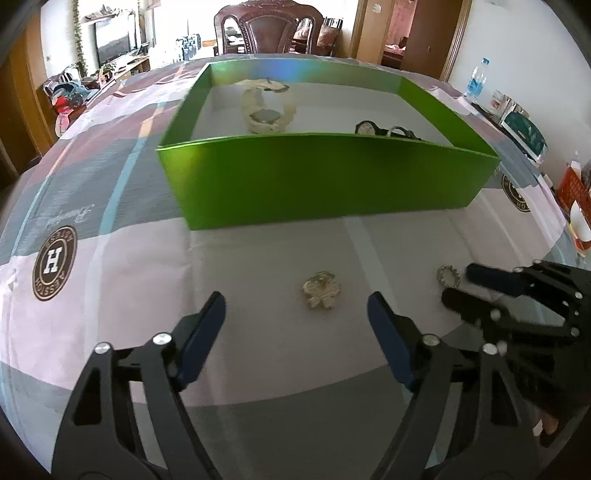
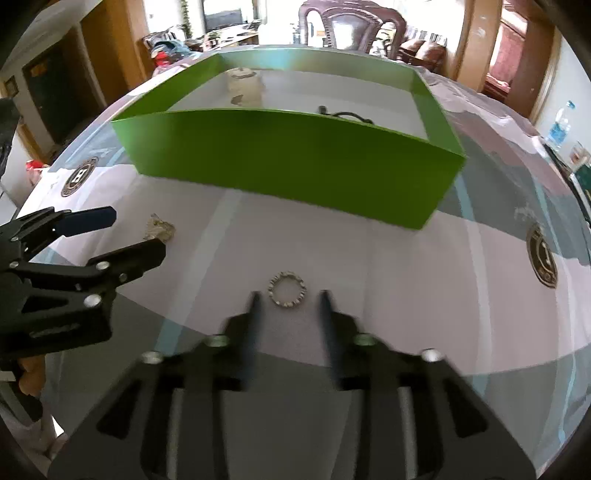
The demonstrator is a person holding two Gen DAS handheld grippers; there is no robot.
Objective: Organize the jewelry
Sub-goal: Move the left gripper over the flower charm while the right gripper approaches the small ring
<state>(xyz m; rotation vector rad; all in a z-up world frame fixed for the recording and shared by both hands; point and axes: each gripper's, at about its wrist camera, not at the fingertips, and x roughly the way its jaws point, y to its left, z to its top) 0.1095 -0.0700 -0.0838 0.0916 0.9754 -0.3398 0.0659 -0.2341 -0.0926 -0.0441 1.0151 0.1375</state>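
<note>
A green box [image 1: 325,177] stands on the table, also in the right wrist view [image 2: 288,162]. Inside lie a cream beaded bracelet with a watch [image 1: 267,109] and a dark watch [image 1: 384,129]. A gold brooch [image 1: 320,290] lies on the cloth in front of my open left gripper [image 1: 295,314], between its fingers' line; it shows in the right wrist view [image 2: 159,228] too. A silver ring-shaped bracelet [image 2: 287,289] lies just ahead of my open right gripper [image 2: 288,299], whose fingers flank it. The ring [image 1: 447,275] and right gripper [image 1: 458,286] show at the left view's right.
A patterned grey, pink and white tablecloth [image 1: 110,258] covers the table. A dark wooden chair [image 1: 267,27] stands behind the far edge. A water bottle [image 1: 478,79] and an orange basket [image 1: 572,192] sit to the right.
</note>
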